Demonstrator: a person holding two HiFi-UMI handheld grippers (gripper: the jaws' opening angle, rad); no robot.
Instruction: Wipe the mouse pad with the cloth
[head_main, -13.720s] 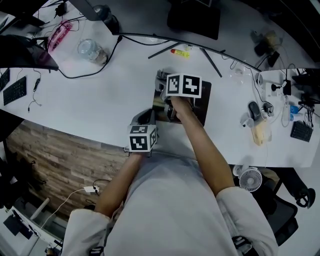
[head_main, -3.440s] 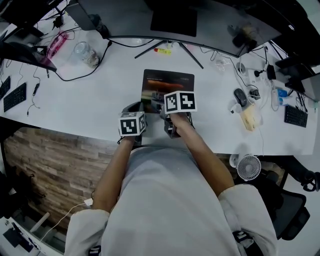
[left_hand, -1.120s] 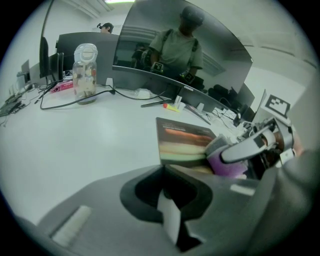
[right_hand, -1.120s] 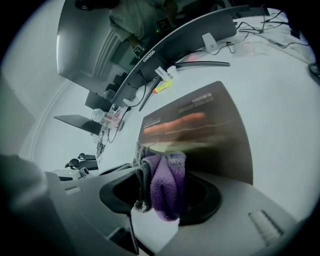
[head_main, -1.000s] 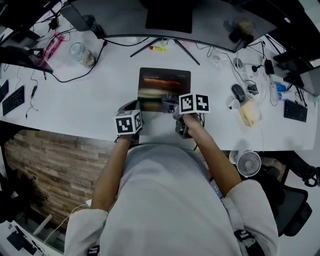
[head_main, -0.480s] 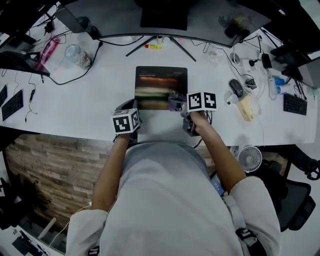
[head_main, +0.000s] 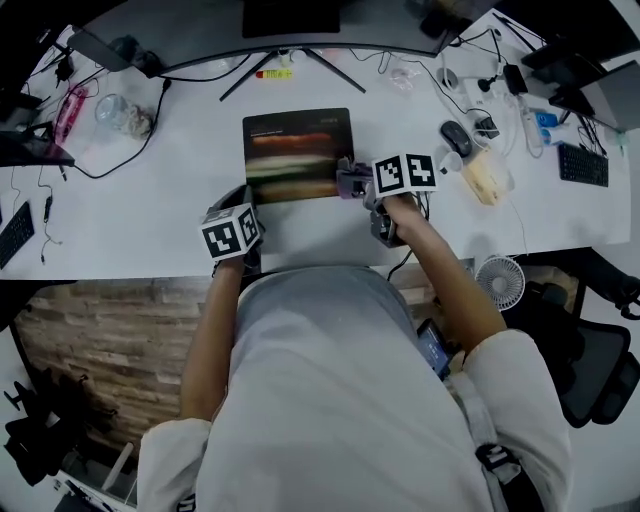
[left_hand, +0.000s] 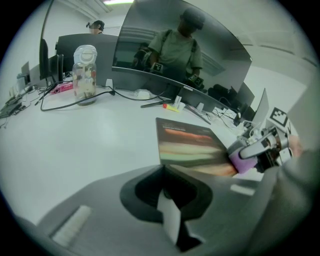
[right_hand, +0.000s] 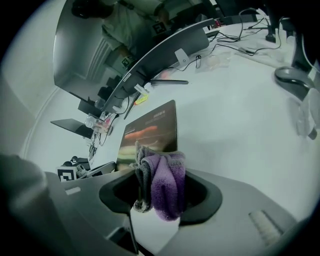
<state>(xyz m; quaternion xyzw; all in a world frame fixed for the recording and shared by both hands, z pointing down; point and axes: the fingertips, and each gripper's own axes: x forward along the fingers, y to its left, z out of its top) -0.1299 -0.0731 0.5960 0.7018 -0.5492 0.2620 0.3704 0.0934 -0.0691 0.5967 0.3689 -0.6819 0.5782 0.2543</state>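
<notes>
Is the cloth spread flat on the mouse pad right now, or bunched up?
Bunched. The purple-grey cloth is a folded wad clamped in the right gripper, at the edge of the mouse pad.

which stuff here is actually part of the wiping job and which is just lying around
Part of the job:
mouse pad
purple cloth
right gripper, shut on the cloth

Just lying about:
glass jar
computer mouse
yellow marker
monitor
</notes>
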